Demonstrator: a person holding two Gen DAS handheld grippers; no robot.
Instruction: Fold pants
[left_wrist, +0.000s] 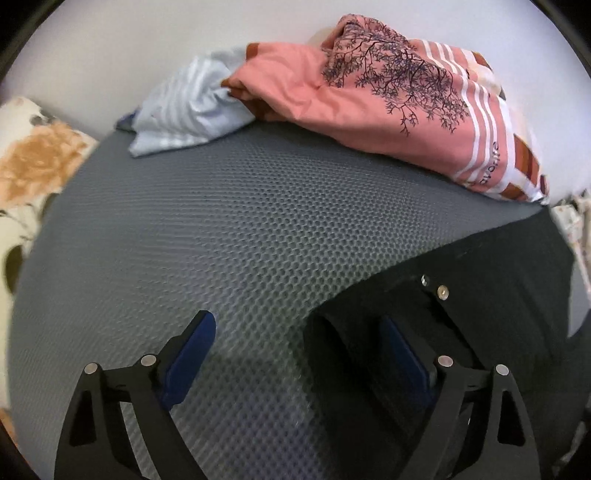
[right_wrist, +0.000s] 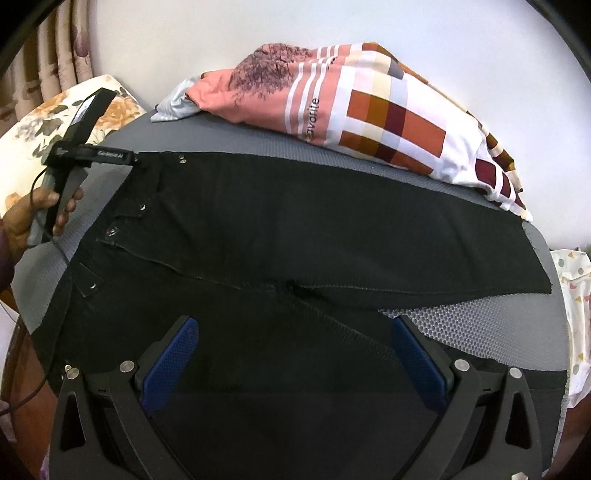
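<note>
Black pants (right_wrist: 295, 229) lie spread flat on a grey mesh mat (right_wrist: 480, 325), waistband at the left, legs running right. In the left wrist view the waistband corner with its metal snaps (left_wrist: 436, 291) lies at the lower right. My left gripper (left_wrist: 299, 328) is open, its right finger over the waistband corner, its left finger over bare mat; it also shows in the right wrist view (right_wrist: 129, 158) at the waistband's far corner. My right gripper (right_wrist: 295, 332) is open and hovers over the near leg, holding nothing.
A pile of pink, striped and checked bedding (right_wrist: 369, 107) lies along the mat's far edge, with a light blue striped cloth (left_wrist: 184, 110) beside it. A floral pillow (left_wrist: 33, 158) sits to the left. A patterned cloth (right_wrist: 576, 314) hangs off the right side.
</note>
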